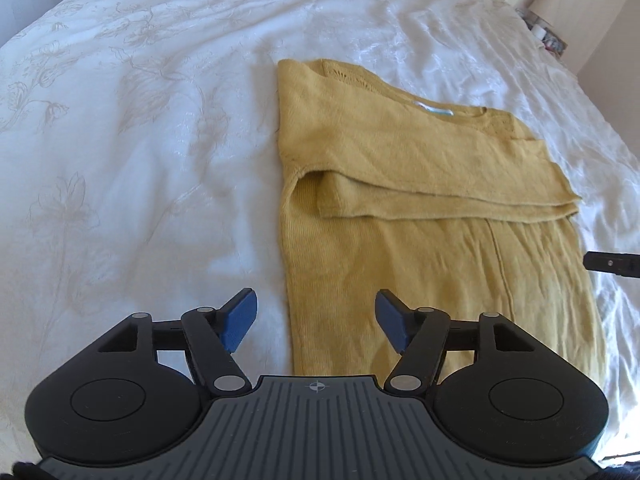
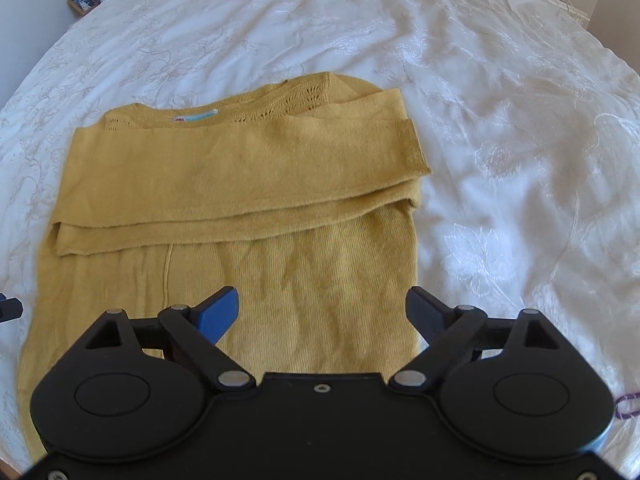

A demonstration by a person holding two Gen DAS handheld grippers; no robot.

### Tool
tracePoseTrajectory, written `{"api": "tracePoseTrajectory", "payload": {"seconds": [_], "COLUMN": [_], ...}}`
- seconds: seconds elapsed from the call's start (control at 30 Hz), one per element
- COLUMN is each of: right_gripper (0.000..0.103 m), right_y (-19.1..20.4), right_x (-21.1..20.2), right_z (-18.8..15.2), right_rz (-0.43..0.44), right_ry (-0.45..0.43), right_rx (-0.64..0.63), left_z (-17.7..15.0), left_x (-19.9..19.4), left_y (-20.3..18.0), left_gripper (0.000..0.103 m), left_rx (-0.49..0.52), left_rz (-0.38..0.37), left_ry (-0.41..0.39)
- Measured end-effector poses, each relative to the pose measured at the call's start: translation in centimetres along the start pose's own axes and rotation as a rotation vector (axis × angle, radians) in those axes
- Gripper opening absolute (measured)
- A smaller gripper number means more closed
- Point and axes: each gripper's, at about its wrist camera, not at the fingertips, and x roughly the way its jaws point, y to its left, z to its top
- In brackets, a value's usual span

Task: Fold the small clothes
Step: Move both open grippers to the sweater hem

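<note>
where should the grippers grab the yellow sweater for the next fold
Probably the near hem corners of the yellow sweater, coming in low from the near side. Both sleeves are already folded across the chest, leaving the lower body flat and single. The left gripper sits open over the left edge, the right gripper open over the right edge, above the white bedspread.

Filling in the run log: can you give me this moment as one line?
step: sleeves folded across jumper | left tongs: open, empty, near hem's left edge | right tongs: open, empty, near hem's right edge | surface: white bedspread
</note>
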Motion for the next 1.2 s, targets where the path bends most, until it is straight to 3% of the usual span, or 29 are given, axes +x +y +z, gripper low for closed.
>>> {"api": "tracePoseTrajectory", "payload": {"seconds": [0.23, 0.6, 0.93, 1.2], "right_gripper": [0.102, 0.102, 0.102, 0.103], "right_y": [-2.4, -5.6, -7.4, -7.4], "right_x": [-1.8, -2.9, -0.7, 0.1], "right_z": [-6.0, -12.7, -16.1, -16.9], "right_rz": [0.021, 0.093, 0.127, 0.153], "right_ry": [0.078, 0.115, 0.190, 0.168], "right_rx": [0.072, 0.042, 0.019, -0.029], "left_z": [-5.2, -12.0, -14.6, -15.2], "left_x": [-1.8, -3.9, -2.7, -0.3], "left_y": [1.2, -0.8, -2.5, -2.4], "left_gripper": [0.064, 0.064, 0.066, 0.081], "left_rx": [-0.044, -0.136, -0.093, -0.108], "left_rz": [0.004, 0.033, 0.047, 0.059], "left_ry": [0.039, 0.048, 0.068, 0.088]}}
